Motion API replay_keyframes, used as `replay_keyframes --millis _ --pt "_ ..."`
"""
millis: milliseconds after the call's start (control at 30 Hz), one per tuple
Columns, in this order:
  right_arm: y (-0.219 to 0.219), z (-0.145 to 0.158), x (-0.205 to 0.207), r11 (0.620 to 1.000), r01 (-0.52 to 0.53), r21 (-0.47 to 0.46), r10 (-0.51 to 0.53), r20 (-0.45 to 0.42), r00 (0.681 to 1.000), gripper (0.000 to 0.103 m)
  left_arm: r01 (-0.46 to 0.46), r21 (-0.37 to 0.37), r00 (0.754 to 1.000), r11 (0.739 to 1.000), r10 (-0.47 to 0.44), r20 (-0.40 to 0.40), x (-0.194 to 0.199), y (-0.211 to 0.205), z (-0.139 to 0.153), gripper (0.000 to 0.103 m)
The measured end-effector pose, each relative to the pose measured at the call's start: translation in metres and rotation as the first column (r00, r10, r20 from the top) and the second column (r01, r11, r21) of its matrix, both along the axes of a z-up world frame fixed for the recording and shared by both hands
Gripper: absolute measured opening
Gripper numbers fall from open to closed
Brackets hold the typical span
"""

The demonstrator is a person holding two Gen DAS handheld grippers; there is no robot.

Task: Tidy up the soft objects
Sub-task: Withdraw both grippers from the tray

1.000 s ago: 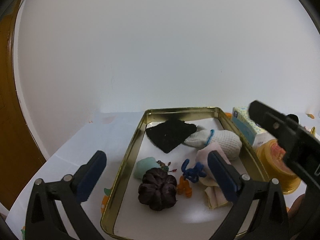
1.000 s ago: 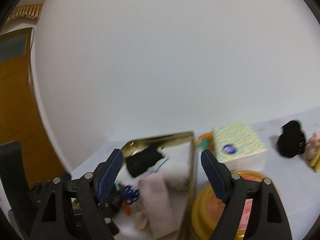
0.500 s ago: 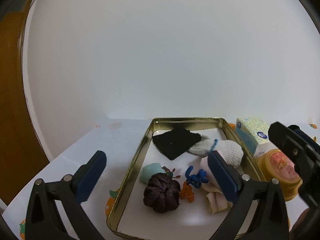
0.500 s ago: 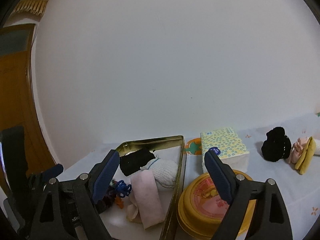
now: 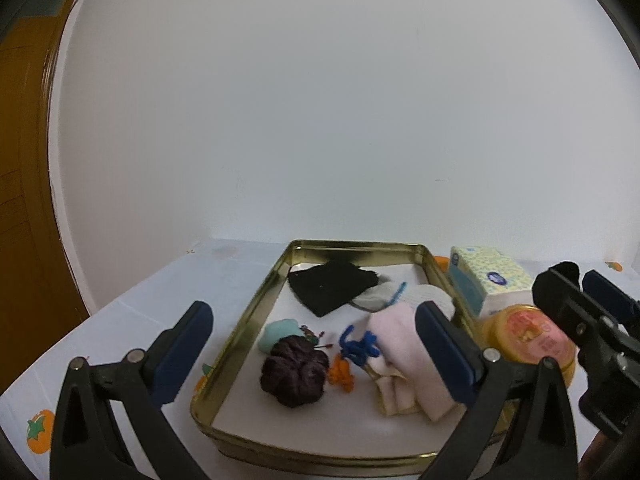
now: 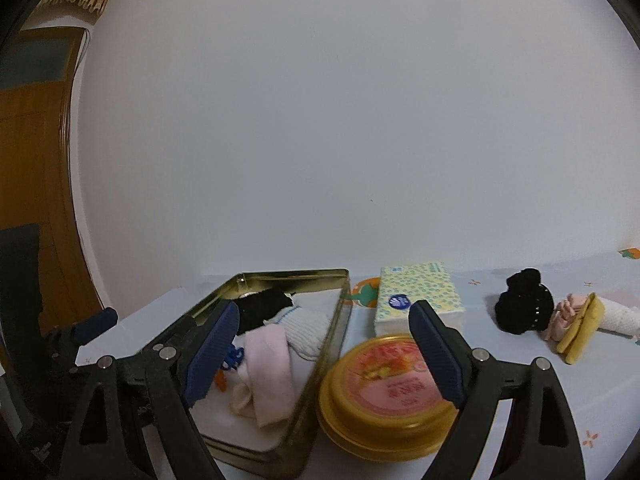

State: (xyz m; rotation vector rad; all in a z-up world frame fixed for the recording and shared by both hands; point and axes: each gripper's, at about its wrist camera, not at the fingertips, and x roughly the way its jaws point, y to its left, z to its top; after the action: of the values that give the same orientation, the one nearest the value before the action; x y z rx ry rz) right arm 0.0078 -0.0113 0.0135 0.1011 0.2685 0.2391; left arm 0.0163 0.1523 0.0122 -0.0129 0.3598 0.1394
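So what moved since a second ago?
Both grippers backed away from the tin tray, so more table shows, and the right one swung toward the yellow tub. Nothing was grabbed or dropped. The soft things in the tray stayed put.

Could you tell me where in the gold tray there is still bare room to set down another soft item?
The near strip of the gold tray, between the dark purple scrunchie and the front rim, is bare. So is a patch between the black cloth and the teal item. The right half is crowded: pink cloth, white sock, blue tie.
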Motion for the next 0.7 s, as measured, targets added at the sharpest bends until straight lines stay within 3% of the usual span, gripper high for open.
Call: replay_keyframes --millis 233,467,700 --pt "-0.02 -0.002 -0.005 1.0 0.008 -0.016 -0.009 -0.024 1.0 0.089 0.028 0.026 1.0 0.999 -0.029 0.003 -0.003 -0.022 0.0 0.103" --pt "-0.046 -0.004 -0.006 0.999 0.032 -0.018 -0.033 -0.053 0.998 0.089 0.05 -0.008 0.999 0.999 -0.05 -0.006 -0.009 -0.039 0.0 0.103" --pt "-0.077 -0.005 -0.005 0.997 0.073 -0.016 -0.074 -0.072 0.995 0.089 0.094 0.006 0.996 0.996 -0.094 0.001 -0.015 -0.068 0.003 0.103"
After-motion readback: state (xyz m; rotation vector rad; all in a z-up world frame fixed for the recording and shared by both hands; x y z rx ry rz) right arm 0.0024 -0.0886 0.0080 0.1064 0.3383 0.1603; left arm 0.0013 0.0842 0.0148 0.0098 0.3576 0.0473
